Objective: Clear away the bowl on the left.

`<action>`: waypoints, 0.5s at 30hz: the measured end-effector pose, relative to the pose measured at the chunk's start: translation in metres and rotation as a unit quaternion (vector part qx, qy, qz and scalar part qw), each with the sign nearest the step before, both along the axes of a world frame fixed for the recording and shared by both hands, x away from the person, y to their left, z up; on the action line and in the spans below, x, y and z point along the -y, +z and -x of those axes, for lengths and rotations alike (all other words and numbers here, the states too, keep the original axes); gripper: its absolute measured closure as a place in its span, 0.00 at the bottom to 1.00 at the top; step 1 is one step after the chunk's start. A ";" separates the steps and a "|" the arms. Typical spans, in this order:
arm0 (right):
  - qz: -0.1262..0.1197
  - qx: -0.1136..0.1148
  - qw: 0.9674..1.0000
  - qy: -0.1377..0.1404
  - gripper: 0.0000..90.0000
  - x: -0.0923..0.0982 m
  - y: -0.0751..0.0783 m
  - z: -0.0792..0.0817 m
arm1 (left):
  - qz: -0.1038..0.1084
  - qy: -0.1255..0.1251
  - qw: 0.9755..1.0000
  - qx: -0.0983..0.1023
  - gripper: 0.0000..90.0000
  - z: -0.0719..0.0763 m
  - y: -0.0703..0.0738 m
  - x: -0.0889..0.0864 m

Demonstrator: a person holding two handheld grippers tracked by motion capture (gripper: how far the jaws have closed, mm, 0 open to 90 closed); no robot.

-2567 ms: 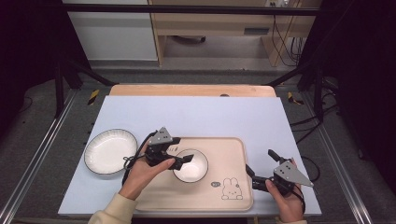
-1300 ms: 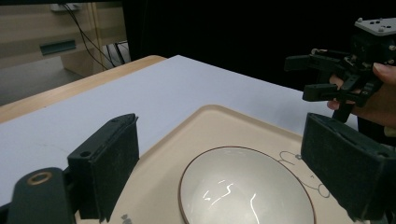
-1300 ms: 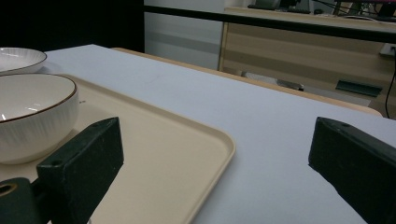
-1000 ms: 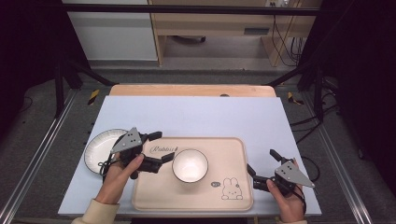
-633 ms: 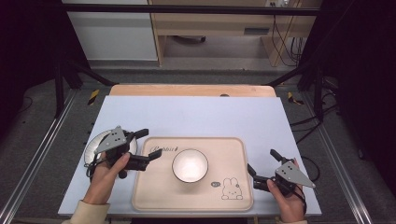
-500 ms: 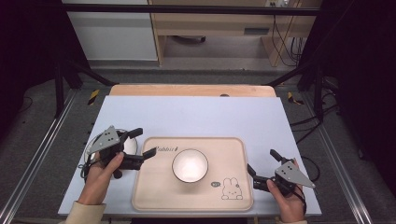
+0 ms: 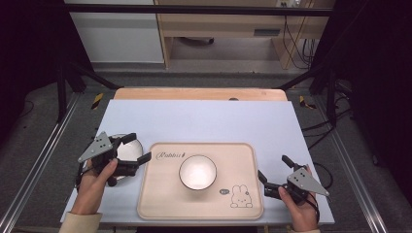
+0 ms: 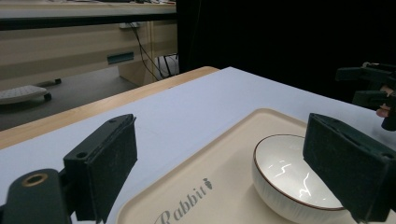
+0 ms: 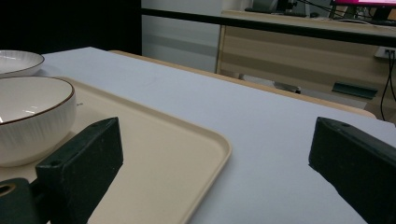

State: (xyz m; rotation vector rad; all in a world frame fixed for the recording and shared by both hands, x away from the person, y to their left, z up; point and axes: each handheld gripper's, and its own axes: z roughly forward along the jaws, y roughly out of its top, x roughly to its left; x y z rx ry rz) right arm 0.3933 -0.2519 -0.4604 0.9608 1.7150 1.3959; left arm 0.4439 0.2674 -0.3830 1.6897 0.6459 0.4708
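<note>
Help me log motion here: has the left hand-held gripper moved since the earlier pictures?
Yes. The left hand-held gripper went left, from the bowl on the tray to over the plate.

White brown-rimmed bowl [image 7: 197, 172] on beige rabbit-printed tray [image 7: 160, 204].

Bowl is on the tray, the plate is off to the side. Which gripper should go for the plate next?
Left. The left gripper hangs open right over the plate at the tray's left edge. The right gripper is open too, but it sits beyond the tray's right edge, with the tray and bowl between it and the plate.
</note>
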 end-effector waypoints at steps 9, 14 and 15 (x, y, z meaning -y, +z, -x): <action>0.001 0.004 1.000 0.000 0.03 0.001 0.000 0.000 | -0.005 0.015 1.000 0.003 0.11 0.000 -0.009 -0.016; 0.001 0.003 1.000 -0.001 0.03 0.001 0.001 0.001 | -0.021 0.020 1.000 -0.003 0.11 0.003 -0.024 -0.023; 0.001 0.003 1.000 -0.001 0.03 0.002 0.001 0.001 | -0.024 0.019 1.000 -0.005 0.11 0.005 -0.027 -0.025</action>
